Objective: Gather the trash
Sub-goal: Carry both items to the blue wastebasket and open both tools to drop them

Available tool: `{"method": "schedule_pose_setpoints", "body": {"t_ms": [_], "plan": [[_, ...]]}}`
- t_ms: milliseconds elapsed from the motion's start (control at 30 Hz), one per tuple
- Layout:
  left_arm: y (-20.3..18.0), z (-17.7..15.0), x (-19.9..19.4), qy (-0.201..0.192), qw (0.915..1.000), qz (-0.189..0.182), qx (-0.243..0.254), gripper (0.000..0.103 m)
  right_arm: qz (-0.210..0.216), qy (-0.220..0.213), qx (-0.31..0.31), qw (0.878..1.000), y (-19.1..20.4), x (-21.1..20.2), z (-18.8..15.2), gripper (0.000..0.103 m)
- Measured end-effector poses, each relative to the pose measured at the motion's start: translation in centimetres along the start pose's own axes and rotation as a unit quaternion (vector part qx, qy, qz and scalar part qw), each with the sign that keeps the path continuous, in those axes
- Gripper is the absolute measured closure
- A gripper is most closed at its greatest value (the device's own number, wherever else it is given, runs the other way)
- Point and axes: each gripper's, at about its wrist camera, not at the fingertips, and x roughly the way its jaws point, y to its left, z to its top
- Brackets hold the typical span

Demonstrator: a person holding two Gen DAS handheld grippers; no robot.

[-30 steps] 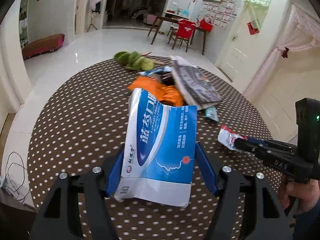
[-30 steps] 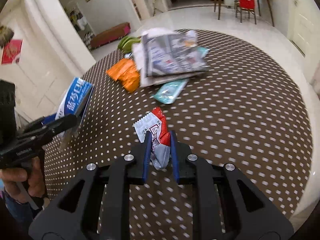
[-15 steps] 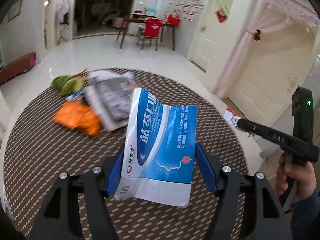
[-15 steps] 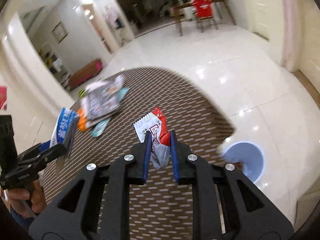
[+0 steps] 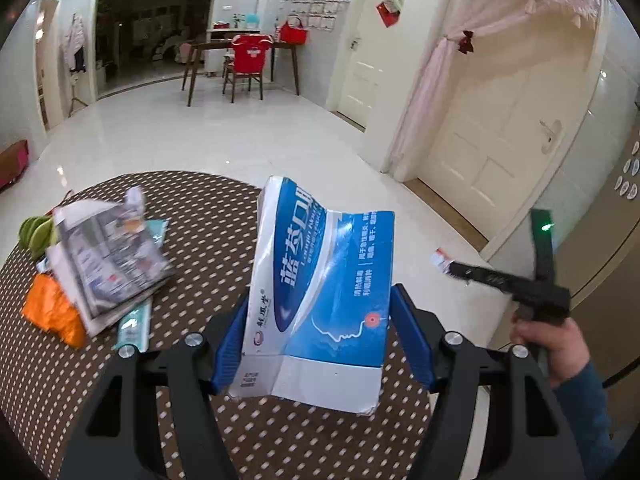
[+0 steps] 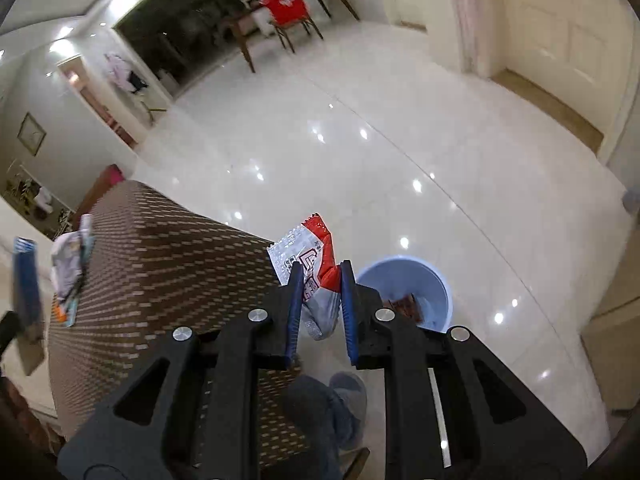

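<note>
Left gripper (image 5: 320, 336) jaws clamp crumpled blue-white paper box (image 5: 320, 296); right gripper (image 6: 320, 304) jaws pinch red-white plastic wrapper (image 6: 310, 264) just beside round pale-blue bin (image 6: 436, 284) on floor.

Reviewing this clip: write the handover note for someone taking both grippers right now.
Left gripper: shut on the blue-and-white flattened cardboard box, held above the brown dotted round table.
Right gripper: shut on the red-and-white crinkled snack wrapper, out past the table edge, beside the pale blue plastic bin on the floor.
Done: two pieces picked up; the bin already holds some trash.
Left: drop both in the bin, then clear the folded newspaper, orange wrapper, teal packet and green item.
</note>
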Motion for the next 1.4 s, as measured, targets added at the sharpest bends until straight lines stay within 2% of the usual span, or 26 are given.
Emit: {"method": "schedule_pose_setpoints", "body": {"t_ms": [100,133,167,200,233,300,367,467,733,900,1000,1067,1200,1400], "plan": [[-1.0,0.9,1.7,0.006,0.9999,-0.006,0.008,0.037,0.000,0.015,0.013,1.000,-1.3,2.1,0.2,0.082],[-1.4,1.2,2.3,0.009,0.9999,-0.009,0.010,0.037,0.000,0.021,0.018,1.000,-1.7,2.7,0.3,0.073],[-1.9,1.5,3.1,0.013,0.9997,-0.013,0.014,0.037,0.001,0.026,0.024,0.999,-2.2,3.3,0.4,0.048],[-2.4,1.7,3.6,0.016,0.9996,-0.016,0.016,0.037,0.000,0.028,0.036,0.999,-3.0,3.8,0.5,0.037],[-3.1,1.9,4.4,0.020,0.9994,-0.022,0.021,0.037,0.001,0.025,0.046,0.999,-3.6,3.9,0.6,0.033],[-4.2,2.3,5.5,0.026,0.9988,-0.027,0.030,0.037,0.011,0.022,0.061,0.998,-4.5,3.7,0.7,0.032],[-5.5,2.6,6.7,0.031,0.9981,-0.036,0.041,0.037,0.010,0.011,0.069,0.997,-5.3,3.0,0.7,0.020],[-7.9,3.4,9.3,0.045,0.9959,-0.052,0.058,0.037,0.008,-0.001,0.086,0.996,-6.7,2.0,0.8,0.010],[-12.1,4.4,15.7,0.090,0.9892,-0.086,0.077,0.037,0.002,-0.044,0.115,0.992,-9.4,-1.2,1.8,0.007],[-13.1,4.4,20.1,0.132,0.9845,-0.087,0.075,0.035,0.006,-0.066,0.117,0.991,-9.5,-2.5,2.5,0.007],[-13.1,4.2,22.5,0.167,0.9790,-0.093,0.070,0.029,0.010,-0.072,0.112,0.991,-9.1,-2.7,2.6,0.007],[-13.2,4.2,23.5,0.181,0.9769,-0.088,0.071,0.015,0.014,-0.076,0.113,0.991,-8.8,-2.5,2.6,0.007],[-13.4,4.3,23.9,0.180,0.9788,-0.069,0.070,0.011,0.016,-0.078,0.114,0.990,-8.2,-2.5,2.2,0.006],[-12.4,4.6,20.3,0.140,0.9865,-0.054,0.066,0.009,0.009,-0.079,0.112,0.991,-7.7,-2.9,1.8,0.006]]}}
